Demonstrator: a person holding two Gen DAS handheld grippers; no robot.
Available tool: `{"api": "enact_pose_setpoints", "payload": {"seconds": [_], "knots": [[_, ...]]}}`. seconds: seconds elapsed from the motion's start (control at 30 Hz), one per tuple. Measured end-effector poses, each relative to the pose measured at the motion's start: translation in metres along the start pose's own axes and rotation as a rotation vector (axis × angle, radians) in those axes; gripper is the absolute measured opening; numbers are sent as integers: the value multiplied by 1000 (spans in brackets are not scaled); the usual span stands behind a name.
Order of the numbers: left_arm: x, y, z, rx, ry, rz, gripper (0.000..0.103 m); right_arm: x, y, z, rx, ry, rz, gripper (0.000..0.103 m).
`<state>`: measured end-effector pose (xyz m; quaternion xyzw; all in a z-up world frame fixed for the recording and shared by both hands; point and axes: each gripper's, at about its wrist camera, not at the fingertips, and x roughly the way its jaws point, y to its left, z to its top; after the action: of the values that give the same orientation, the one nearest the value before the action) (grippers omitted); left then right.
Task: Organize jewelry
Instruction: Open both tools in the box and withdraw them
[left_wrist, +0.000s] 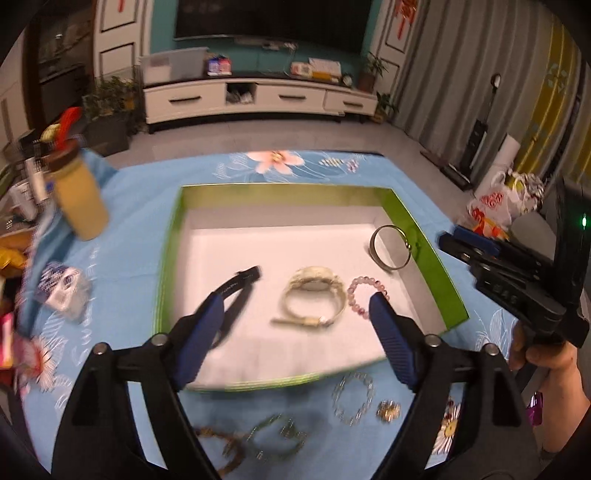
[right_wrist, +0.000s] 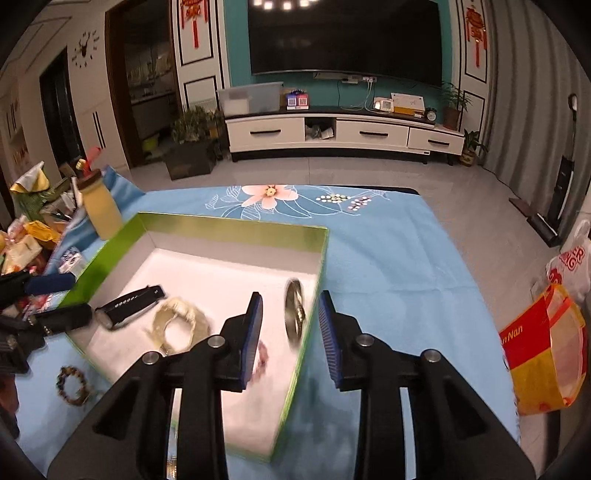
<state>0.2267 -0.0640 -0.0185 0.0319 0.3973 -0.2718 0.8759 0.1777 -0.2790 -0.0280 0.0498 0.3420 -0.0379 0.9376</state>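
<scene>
A green box (left_wrist: 170, 236) with a white floor lies on the blue floral cloth (right_wrist: 388, 251). In it are a black watch (left_wrist: 238, 286), a cream watch (left_wrist: 314, 295), a pink bead bracelet (left_wrist: 364, 291) and a silver bangle (left_wrist: 389, 247) leaning near the right wall. My left gripper (left_wrist: 297, 301) hovers wide open over the box, the black watch just beside its left finger and free. My right gripper (right_wrist: 290, 301) straddles the box's right wall, open, with the blurred bangle (right_wrist: 295, 314) loose between its fingers. Outside the box lie a crystal bracelet (left_wrist: 352, 402), a gold piece (left_wrist: 388, 410) and chains (left_wrist: 273, 435).
A yellow bottle (right_wrist: 101, 210) and assorted clutter (right_wrist: 26, 236) crowd the left edge of the table. A brown bead bracelet (right_wrist: 74, 386) lies left of the box's near corner. Plastic bags (right_wrist: 546, 339) hang off the right side. A hand (left_wrist: 546, 354) holds the right gripper.
</scene>
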Motion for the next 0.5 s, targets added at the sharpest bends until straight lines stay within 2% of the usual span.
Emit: {"api": "enact_pose_setpoints", "payload": {"seconds": [0.07,0.23,0.4,0.5], "knots": [[-21,9,-12,-20,-19,31,90,-15,-6,-11,9,-5,10,38],[-60,23,-51,-53,-33,92,91,-49,-13,-43,23,5,31,38],[-80,29,-96,-73,-4,132,91,-76,-6,-75,17,25,69,38],[-88,28,-120,-81,24,130,91,-87,0,-90,3,43,93,38]]}}
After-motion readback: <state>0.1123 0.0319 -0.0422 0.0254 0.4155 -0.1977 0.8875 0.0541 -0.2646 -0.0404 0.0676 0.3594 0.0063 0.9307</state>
